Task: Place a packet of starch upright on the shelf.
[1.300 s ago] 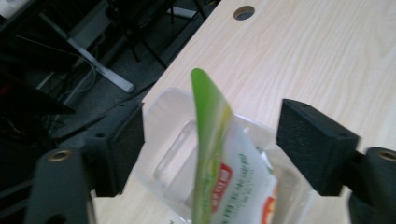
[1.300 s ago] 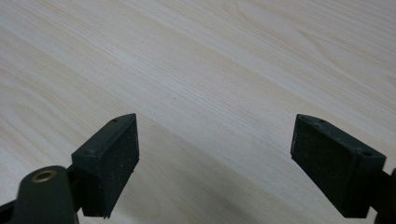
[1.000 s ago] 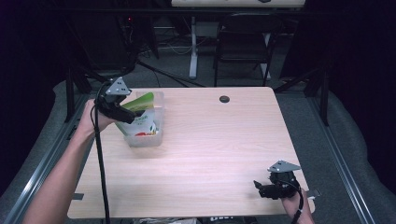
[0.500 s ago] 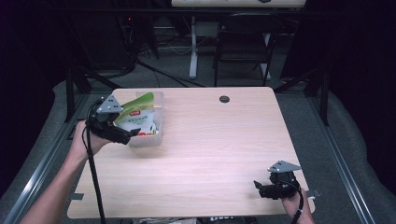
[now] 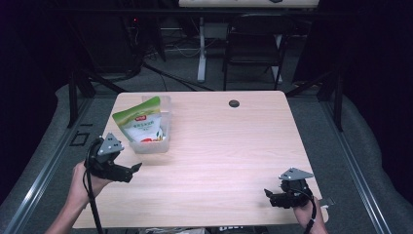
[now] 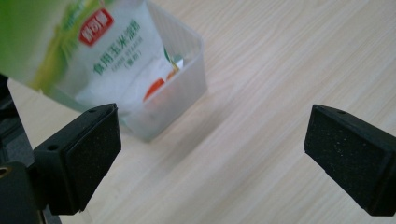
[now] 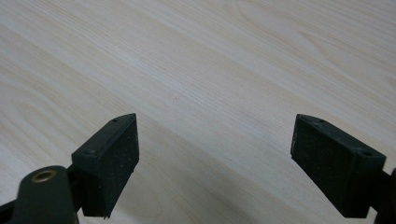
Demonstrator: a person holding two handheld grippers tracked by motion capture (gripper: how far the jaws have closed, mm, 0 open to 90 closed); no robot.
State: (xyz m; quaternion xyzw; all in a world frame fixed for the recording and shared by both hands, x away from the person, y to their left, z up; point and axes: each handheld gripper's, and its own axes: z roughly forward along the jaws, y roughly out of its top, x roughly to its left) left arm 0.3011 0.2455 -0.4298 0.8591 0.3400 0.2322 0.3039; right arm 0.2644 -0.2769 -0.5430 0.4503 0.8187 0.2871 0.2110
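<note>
A green and white food pouch [image 5: 140,125] [image 6: 100,51] stands tilted in a clear plastic bin [image 5: 164,130] [image 6: 184,88] at the table's far left. My left gripper [image 5: 135,169] [image 6: 210,154] hovers open near the table's front left, just short of the bin, with nothing between its jaws. At the front right corner my right gripper [image 5: 268,194] [image 7: 224,163] is held low over bare wood, open and empty.
The light wooden table [image 5: 229,146] has a small black round cap [image 5: 234,103] near its far edge. A dark chair [image 5: 253,53] and desk legs stand behind the table. Metal rails run along both sides on the grey floor.
My left gripper let go of the pouch in the bin and drew back toward the table's front left. The right gripper stayed put.
</note>
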